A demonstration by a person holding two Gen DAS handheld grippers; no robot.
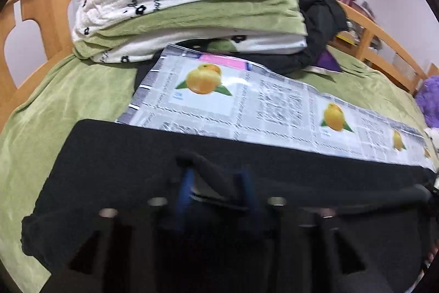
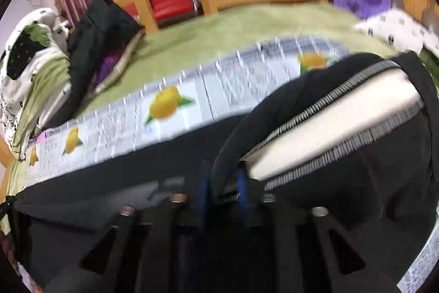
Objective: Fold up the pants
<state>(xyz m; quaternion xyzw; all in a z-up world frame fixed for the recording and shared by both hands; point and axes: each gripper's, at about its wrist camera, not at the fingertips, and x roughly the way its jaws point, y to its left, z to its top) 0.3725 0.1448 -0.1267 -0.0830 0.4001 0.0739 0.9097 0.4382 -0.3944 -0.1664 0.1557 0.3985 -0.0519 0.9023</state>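
At the bottom centre of the left wrist view, the left hand-held gripper (image 1: 216,183) has its blue-padded fingers (image 1: 183,187) closed on a raised fold of the black soft-fabric pants (image 1: 137,155). In the right wrist view, the right hand-held gripper (image 2: 222,191) likewise pinches the pants (image 2: 123,177) at a ridge of cloth near the cream-lined waistband with its grey zigzag stitching (image 2: 329,122), which arches toward the right of the frame.

The pants lie on a sheet of newspaper-print plastic with yellow fruit pictures (image 1: 247,100) spread over the green fleece bed cover (image 1: 68,89); their long axis runs left to right across both frames, waistband toward the right gripper.

The step in hand appears to be lifting the near edge for a fold. The next move likely calls for both grippers to carry it evenly across, keeping the cloth taut.

Beyond, a folded white-and-green flowered blanket (image 1: 178,4) sits at the upper centre of the left view, before the wooden bed frame (image 1: 35,4).
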